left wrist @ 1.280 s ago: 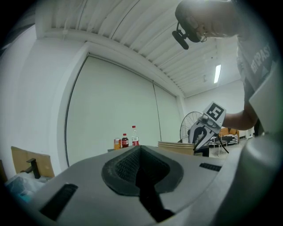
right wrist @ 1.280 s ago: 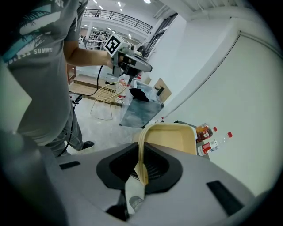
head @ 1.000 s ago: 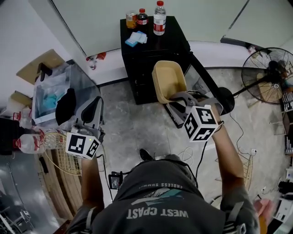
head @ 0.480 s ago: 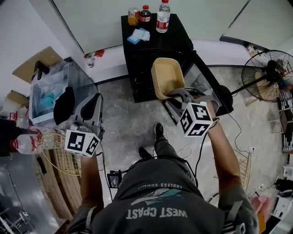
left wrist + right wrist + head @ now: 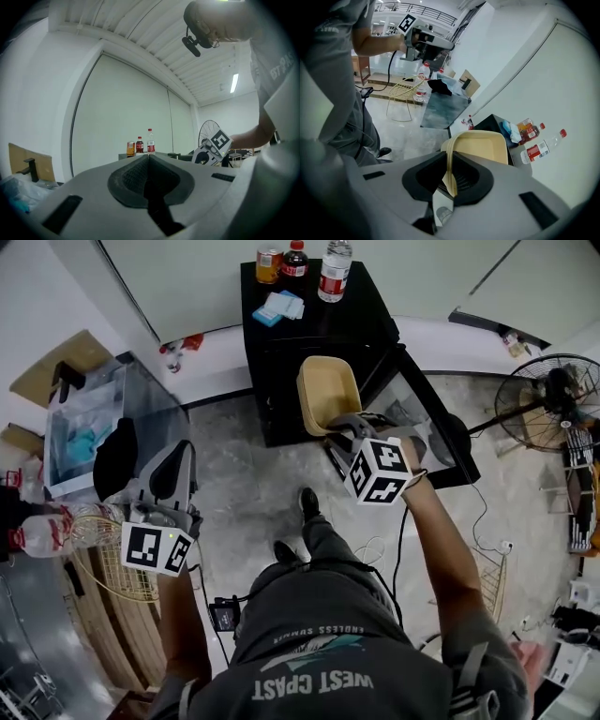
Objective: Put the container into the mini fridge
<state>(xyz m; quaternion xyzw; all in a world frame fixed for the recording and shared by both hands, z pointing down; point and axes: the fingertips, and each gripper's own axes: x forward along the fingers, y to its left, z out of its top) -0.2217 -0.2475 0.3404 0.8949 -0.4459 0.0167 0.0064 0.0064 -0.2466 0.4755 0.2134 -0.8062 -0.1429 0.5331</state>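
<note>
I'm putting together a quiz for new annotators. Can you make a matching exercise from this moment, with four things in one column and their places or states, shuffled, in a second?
Things:
1. tan container
2. left gripper
3. clear water bottle
4. pedestal fan

Places or states:
A. stands on top of the black mini fridge
B. fingers shut, nothing between them
C. on the floor near the head view's right edge
D. rim clamped in the right gripper

Pairs: 1-D, 2-B, 3-A, 4-C
</note>
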